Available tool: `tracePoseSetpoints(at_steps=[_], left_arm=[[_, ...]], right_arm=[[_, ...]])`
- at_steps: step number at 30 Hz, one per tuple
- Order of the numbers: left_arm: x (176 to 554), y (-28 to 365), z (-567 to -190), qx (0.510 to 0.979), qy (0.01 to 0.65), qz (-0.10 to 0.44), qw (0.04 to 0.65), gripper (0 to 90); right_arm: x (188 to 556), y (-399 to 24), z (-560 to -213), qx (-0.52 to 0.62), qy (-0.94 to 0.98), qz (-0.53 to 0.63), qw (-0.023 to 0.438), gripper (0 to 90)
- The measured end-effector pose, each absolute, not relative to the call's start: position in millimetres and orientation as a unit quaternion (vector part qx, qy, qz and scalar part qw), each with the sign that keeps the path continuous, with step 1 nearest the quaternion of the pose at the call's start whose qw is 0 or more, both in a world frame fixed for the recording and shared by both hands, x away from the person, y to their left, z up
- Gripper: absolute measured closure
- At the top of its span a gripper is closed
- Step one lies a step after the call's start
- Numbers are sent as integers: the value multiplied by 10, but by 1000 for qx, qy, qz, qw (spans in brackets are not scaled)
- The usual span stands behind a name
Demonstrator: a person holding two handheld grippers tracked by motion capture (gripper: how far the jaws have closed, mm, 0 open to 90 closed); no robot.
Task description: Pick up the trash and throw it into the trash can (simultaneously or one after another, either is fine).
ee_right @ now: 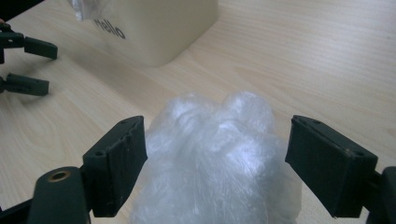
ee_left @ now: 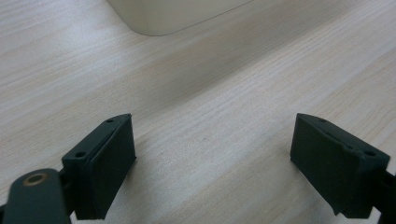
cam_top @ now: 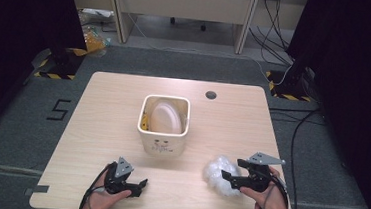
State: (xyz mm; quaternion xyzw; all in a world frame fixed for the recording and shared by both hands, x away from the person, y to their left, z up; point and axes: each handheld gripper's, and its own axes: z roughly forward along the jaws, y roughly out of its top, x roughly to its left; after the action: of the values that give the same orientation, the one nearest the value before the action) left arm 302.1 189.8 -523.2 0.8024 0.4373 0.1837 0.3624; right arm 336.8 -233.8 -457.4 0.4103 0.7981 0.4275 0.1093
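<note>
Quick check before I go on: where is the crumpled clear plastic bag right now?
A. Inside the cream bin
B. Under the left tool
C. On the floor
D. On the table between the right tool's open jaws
D: the crumpled plastic bag lies on the table between the wide-open jaws of the right tool, which stand at its sides; the bin stands apart.

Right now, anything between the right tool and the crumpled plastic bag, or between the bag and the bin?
Nothing visible. The right tool stands open with the crumpled plastic bag already between its jaws. Bare table lies between the bag and the bin. The left tool sits off to the side.
</note>
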Motion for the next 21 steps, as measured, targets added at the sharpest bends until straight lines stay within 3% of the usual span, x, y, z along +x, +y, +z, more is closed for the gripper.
tracePoseSetpoints(at_steps=[15,21], left_arm=[[3021,1898,-5232,802,437,184,362,132],[3021,1898,-5232,802,437,184,362,132]], right_arm=[[3458,-2354,-4905,426,809,397,81,221],[3459,-2371,-4925,424,807,404,74,325]])
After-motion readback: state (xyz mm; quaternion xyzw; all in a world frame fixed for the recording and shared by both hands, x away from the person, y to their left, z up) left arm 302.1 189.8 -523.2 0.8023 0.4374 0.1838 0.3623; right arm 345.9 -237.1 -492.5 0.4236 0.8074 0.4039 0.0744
